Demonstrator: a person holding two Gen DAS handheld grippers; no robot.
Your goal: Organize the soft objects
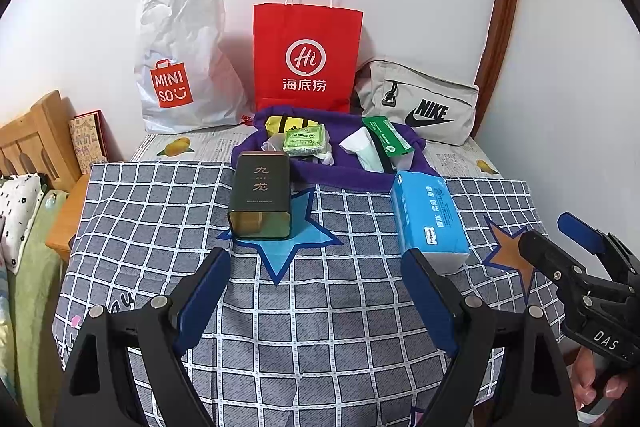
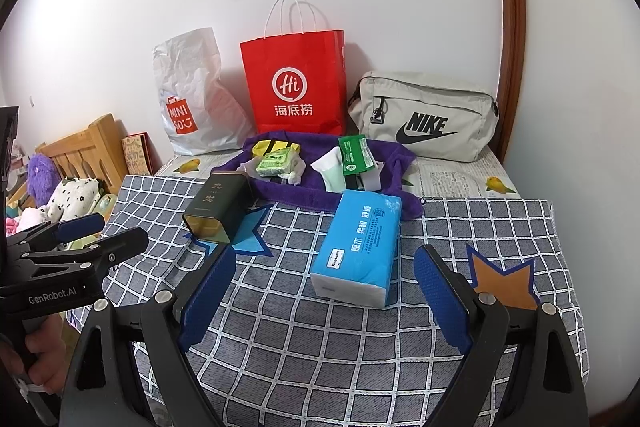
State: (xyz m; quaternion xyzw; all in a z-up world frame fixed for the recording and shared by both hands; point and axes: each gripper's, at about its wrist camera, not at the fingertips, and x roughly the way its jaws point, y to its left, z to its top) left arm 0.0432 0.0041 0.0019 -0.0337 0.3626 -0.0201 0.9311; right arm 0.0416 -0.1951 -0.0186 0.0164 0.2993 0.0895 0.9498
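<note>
A blue tissue pack point(image 1: 430, 221) point(image 2: 358, 243) lies on the checked cloth, just beyond my fingers. A dark tin point(image 1: 260, 197) point(image 2: 218, 209) lies on its side on a blue star patch. Behind them a purple towel point(image 1: 320, 171) point(image 2: 312, 187) carries a green tissue packet point(image 1: 306, 143) point(image 2: 276, 163), a green-and-white packet point(image 1: 386, 137) point(image 2: 354, 155), a white tube point(image 1: 366, 151) point(image 2: 332, 171) and a yellow pouch point(image 1: 288, 123). My left gripper point(image 1: 316, 259) is open over the cloth and holds nothing. My right gripper point(image 2: 324, 259) is open, with the blue pack's near end between its tips, untouched.
Against the wall stand a white Miniso bag point(image 1: 180, 63) point(image 2: 192, 99), a red paper bag point(image 1: 306, 55) point(image 2: 294, 83) and a grey Nike pouch point(image 1: 420, 103) point(image 2: 424, 117). A wooden bedframe point(image 1: 36, 135) and pillows lie left. Each wrist view shows the other gripper at its edge.
</note>
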